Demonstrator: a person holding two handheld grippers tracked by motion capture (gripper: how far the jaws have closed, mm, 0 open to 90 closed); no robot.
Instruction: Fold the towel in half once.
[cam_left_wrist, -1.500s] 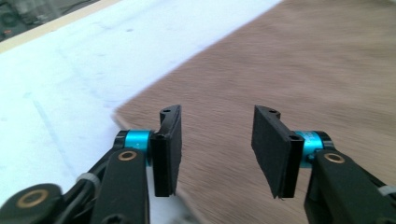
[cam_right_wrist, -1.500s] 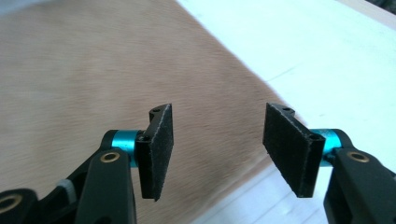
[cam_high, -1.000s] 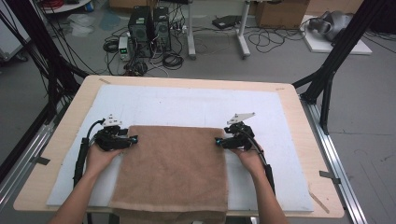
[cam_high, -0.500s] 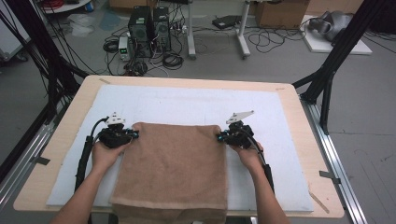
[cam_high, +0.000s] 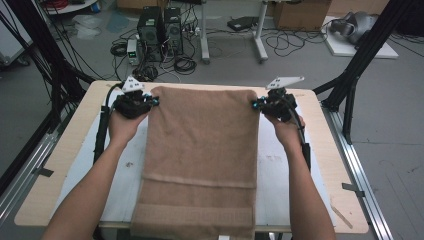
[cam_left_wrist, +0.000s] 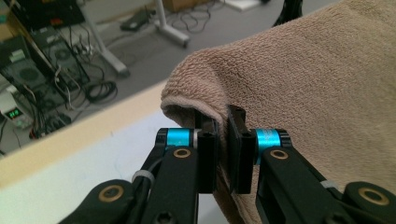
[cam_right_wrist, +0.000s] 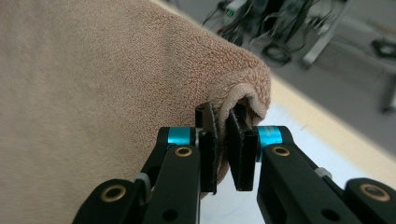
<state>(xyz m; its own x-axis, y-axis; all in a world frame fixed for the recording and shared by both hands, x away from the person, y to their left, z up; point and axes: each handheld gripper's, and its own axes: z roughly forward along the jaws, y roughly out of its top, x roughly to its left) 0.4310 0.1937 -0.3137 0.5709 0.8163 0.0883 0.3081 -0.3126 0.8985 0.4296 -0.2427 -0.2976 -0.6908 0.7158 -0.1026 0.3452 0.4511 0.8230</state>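
A tan terry-cloth towel (cam_high: 202, 160) hangs stretched between the two grippers above the pale wooden table (cam_high: 60, 170), which is covered by a white sheet (cam_high: 125, 165). The left gripper (cam_high: 150, 101) is clamped on the towel's far left corner, and the right gripper (cam_high: 256, 104) is clamped on its far right corner, so the top hem runs taut and roughly level between them. From there the cloth slopes down toward the person, its near end with a woven band draping over the table's near edge. In the left gripper view, the left gripper (cam_left_wrist: 223, 140) has its black jaws drawn nearly together with the folded corner of the towel (cam_left_wrist: 299, 88) pinched between the pads. In the right gripper view, the right gripper (cam_right_wrist: 223, 140) pinches the towel (cam_right_wrist: 93, 93) in the same way (the hem curls over the top of the jaws here). Both forearms reach forward from the near edge on either side of the cloth. Beyond the table, computer towers (cam_high: 160, 25) and loose cables lie on the grey floor (cam_high: 310, 60).
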